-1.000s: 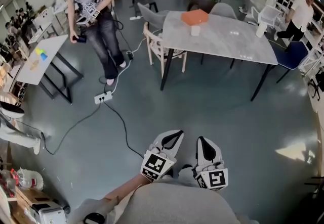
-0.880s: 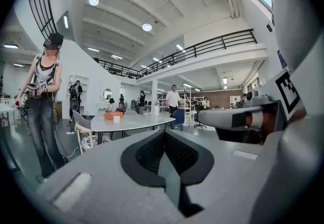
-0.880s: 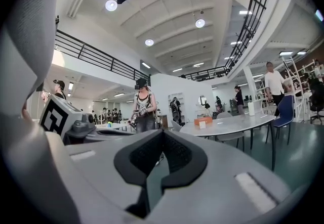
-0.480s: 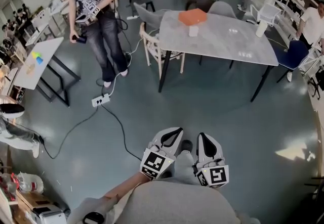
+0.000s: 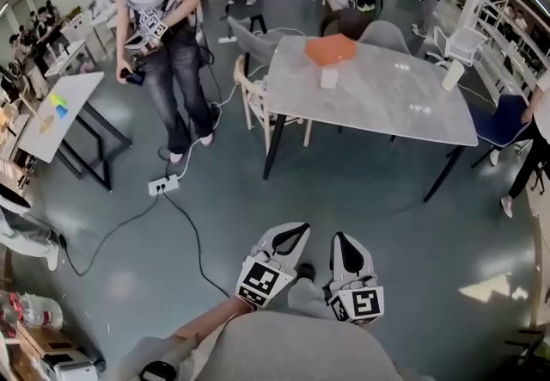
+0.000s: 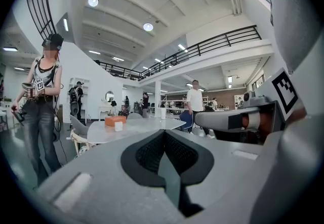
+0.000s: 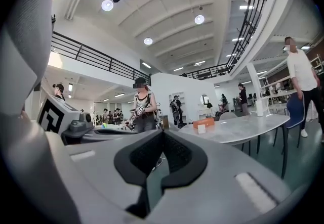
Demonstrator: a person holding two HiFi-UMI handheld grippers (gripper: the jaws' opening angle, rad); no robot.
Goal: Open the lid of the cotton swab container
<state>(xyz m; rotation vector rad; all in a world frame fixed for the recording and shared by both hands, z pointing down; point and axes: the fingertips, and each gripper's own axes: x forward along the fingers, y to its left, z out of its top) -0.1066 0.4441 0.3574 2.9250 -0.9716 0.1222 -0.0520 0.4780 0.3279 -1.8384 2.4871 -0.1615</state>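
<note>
The tabletop [image 5: 387, 95] is finished in a smooth, pale stone look. The floor [image 5: 369, 199] is coated smooth and slightly glossy (light patches are mirrored in it). The left gripper [image 5: 290, 236] and right gripper [image 5: 345, 248] are cased in matt grey plastic, with black ribbed pads [image 6: 149, 154].

Two tongs show: the left tongs [image 5: 298, 230] and the right tongs [image 5: 340, 239]. There are two worktops, one large grey worktop [image 5: 387, 104] and one white worktop [image 5: 51, 117]. The grey one carries three things: one orange box [image 5: 330, 50], one small white tub [image 5: 329, 77] and one white cup [image 5: 453, 76]. Beside it stand one wooden chair [image 5: 249, 91] and one blue chair [image 5: 498, 125]. The floor holds one power strip [image 5: 163, 186].
</note>
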